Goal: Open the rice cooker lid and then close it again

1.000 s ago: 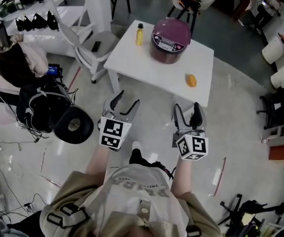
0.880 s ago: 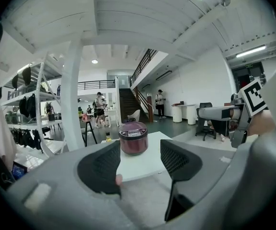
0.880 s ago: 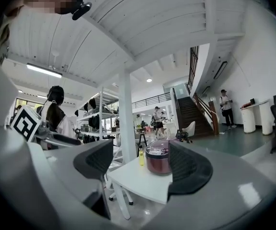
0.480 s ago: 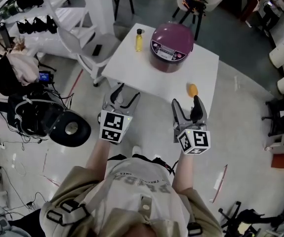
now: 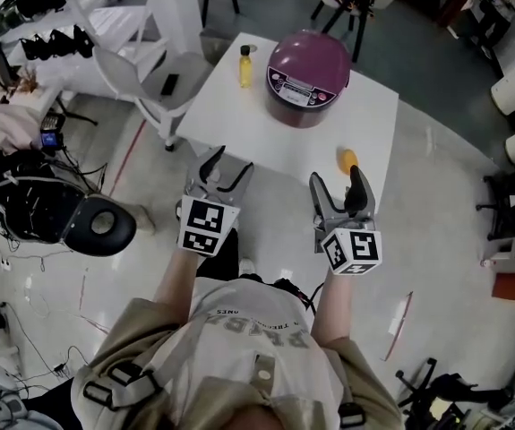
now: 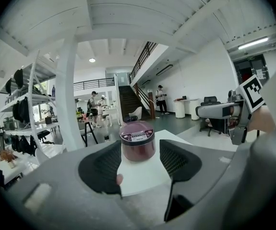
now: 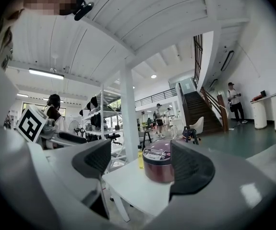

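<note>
The purple rice cooker (image 5: 309,77) stands with its lid down at the far side of the white table (image 5: 266,128). It shows between the jaws in the left gripper view as the cooker (image 6: 138,140) and in the right gripper view as the cooker (image 7: 158,164), still well ahead. My left gripper (image 5: 226,170) hovers at the table's near edge, open and empty. My right gripper (image 5: 336,184) is beside it at the near right corner, also empty; its jaws have just been opening, and nothing lies between them.
A yellow bottle (image 5: 245,65) stands left of the cooker and an orange fruit (image 5: 349,159) lies near the table's right front. A white chair (image 5: 145,83) is left of the table, a black stool (image 5: 100,227) on the floor at left, shelving at far left.
Both grippers have moved forward with the person, from the open floor up to the table's near edge. The cooker and table look nearer.
</note>
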`<state>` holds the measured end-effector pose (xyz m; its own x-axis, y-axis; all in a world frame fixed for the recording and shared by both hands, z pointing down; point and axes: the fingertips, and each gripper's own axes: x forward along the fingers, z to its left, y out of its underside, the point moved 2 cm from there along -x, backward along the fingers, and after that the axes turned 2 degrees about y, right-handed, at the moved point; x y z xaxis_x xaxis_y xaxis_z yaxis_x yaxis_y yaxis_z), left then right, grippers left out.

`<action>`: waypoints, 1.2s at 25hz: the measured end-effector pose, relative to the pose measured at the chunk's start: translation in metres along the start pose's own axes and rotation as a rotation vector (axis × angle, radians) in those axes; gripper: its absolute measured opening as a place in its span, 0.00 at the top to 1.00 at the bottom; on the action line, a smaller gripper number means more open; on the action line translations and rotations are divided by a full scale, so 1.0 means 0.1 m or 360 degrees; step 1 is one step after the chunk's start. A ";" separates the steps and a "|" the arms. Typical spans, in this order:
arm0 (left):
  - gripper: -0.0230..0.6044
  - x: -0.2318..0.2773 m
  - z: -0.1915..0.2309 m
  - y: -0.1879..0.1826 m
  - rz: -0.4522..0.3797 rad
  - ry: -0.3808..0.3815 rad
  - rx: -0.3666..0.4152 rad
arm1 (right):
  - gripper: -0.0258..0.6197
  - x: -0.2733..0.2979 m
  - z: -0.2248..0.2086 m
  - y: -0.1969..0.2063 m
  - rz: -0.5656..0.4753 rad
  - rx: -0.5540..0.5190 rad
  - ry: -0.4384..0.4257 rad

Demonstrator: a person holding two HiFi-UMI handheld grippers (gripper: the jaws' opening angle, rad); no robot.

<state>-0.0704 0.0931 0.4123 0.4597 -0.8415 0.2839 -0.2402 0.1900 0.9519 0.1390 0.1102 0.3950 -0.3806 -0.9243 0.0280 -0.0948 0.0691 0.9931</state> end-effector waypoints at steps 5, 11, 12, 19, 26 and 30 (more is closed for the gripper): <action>0.54 0.20 0.06 0.07 0.0009 0.0020 -0.0018 | 0.41 0.11 -0.09 0.07 0.0023 -0.0010 0.0025; 0.53 0.47 0.21 0.09 0.0014 0.0035 -0.0019 | 0.41 0.35 -0.18 0.15 0.0050 -0.0016 0.0045; 0.53 0.51 0.23 0.09 0.0015 0.0038 -0.0019 | 0.40 0.40 -0.19 0.15 0.0053 -0.0019 0.0046; 0.50 0.85 0.45 0.11 0.0029 0.0098 -0.0002 | 0.40 0.73 -0.25 0.22 0.0091 -0.0063 0.0056; 0.49 1.28 0.69 0.03 0.0040 0.0170 0.0053 | 0.39 1.09 -0.35 0.19 0.0108 -0.0088 0.0052; 0.49 1.54 0.81 -0.04 0.0058 0.0231 0.0086 | 0.38 1.33 -0.37 0.17 0.0137 -0.0094 0.0011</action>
<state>-0.0683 -0.0782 0.4431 0.5674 -0.7519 0.3356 -0.3030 0.1884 0.9342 0.1211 -0.0259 0.4196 -0.3785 -0.9185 0.1142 -0.0074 0.1264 0.9920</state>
